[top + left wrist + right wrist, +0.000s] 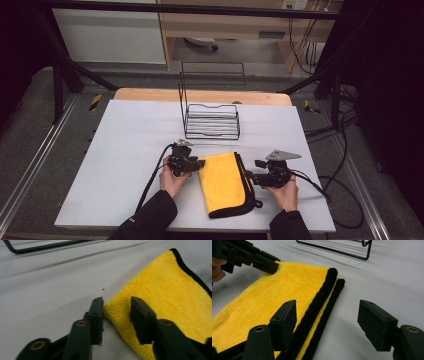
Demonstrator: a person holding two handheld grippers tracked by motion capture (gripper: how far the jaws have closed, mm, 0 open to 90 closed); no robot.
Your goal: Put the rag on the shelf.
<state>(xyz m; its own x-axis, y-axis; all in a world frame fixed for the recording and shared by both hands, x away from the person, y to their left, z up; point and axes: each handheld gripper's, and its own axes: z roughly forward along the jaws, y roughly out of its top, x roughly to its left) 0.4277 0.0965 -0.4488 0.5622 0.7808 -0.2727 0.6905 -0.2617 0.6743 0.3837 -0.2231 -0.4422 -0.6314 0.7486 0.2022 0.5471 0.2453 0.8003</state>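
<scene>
A folded yellow cloth (222,182) with black trim lies on the white table (125,150) near its front edge. At the cloth's (162,290) upper left corner, my left gripper (200,164) holds its jaws a little apart around that corner. One pad touches the edge and the other rests on the pile, without visibly pinching it (116,302). My right gripper (250,175) is at the cloth's right side, open wide (328,307). One of its jaws is over the yellow cloth (287,287) and the other over bare table, with the black-trimmed edge between them. The left gripper (265,266) also appears across the cloth.
A black wire rack (211,120) stands on the table just behind the cloth, and its base wire (50,246) (342,250) is in both gripper views. A wooden board (150,95) runs along the table's far edge. Cables trail off both grippers.
</scene>
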